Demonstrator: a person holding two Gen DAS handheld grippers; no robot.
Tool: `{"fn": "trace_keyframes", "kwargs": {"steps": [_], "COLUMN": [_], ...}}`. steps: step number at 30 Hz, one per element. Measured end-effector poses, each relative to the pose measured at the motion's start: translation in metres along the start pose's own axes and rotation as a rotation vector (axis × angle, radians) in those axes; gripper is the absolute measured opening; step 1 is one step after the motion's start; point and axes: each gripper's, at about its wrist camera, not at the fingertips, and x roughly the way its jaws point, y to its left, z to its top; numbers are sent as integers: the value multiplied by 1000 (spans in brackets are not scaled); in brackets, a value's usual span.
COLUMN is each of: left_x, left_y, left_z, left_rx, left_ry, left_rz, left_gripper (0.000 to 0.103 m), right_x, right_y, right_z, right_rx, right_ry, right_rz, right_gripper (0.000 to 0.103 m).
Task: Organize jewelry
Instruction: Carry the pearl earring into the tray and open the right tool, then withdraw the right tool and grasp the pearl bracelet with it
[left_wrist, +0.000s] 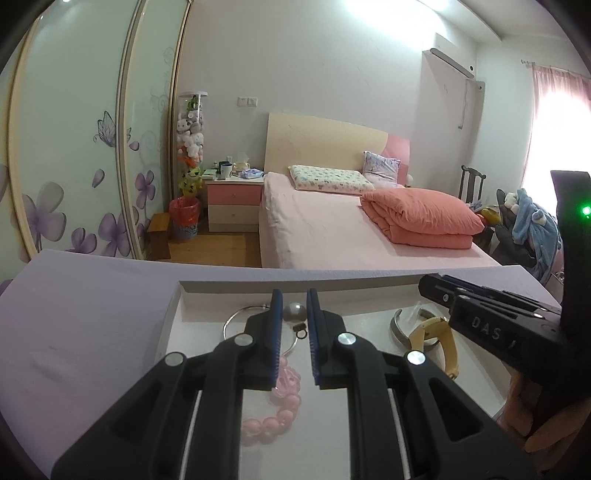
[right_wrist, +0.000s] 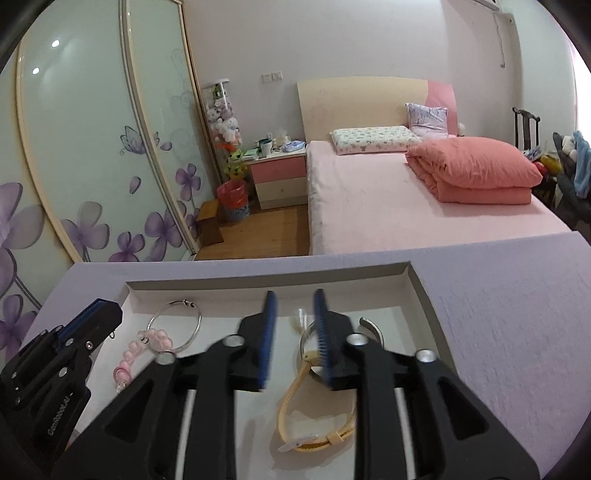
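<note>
A white tray (left_wrist: 177, 314) sits on a lilac surface and holds jewelry. In the left wrist view my left gripper (left_wrist: 294, 301) is open and empty above a thin silver hoop (left_wrist: 231, 321), a pearl (left_wrist: 294, 312), a small dark ring (left_wrist: 300, 328) and a pink bead bracelet (left_wrist: 284, 402). In the right wrist view my right gripper (right_wrist: 293, 302) is open and empty above a yellow watch strap (right_wrist: 291, 391) and a silver bangle (right_wrist: 371, 326). The hoop (right_wrist: 195, 325) and the pink beads (right_wrist: 155, 341) lie to its left. The left gripper (right_wrist: 88, 321) shows at the left edge.
The tray's rim (right_wrist: 421, 295) is raised. The lilac surface (right_wrist: 498, 314) spreads around the tray. Beyond it are a pink bed (left_wrist: 332, 229), a nightstand (left_wrist: 232, 206) and a flowered wardrobe (left_wrist: 74, 166). The right gripper's body (left_wrist: 491, 325) crosses the tray's right side.
</note>
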Motion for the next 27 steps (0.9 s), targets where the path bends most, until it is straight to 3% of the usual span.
{"fn": "trace_keyframes", "kwargs": {"steps": [23, 25, 27], "left_x": [-12, -17, -23], "left_y": [15, 15, 15], "left_z": [-6, -7, -8], "left_rx": [-34, -37, -40], "left_ry": [-14, -17, -24], "left_rz": [17, 20, 24], "left_gripper": [32, 34, 40], "right_x": [-13, -17, -24], "right_y": [-6, -4, -2], "right_z": [-3, -5, -7], "right_rx": [1, -1, -5], "right_ry": [-57, -62, -81], "right_rz": [-29, -31, -38], "right_gripper": [44, 46, 57]}}
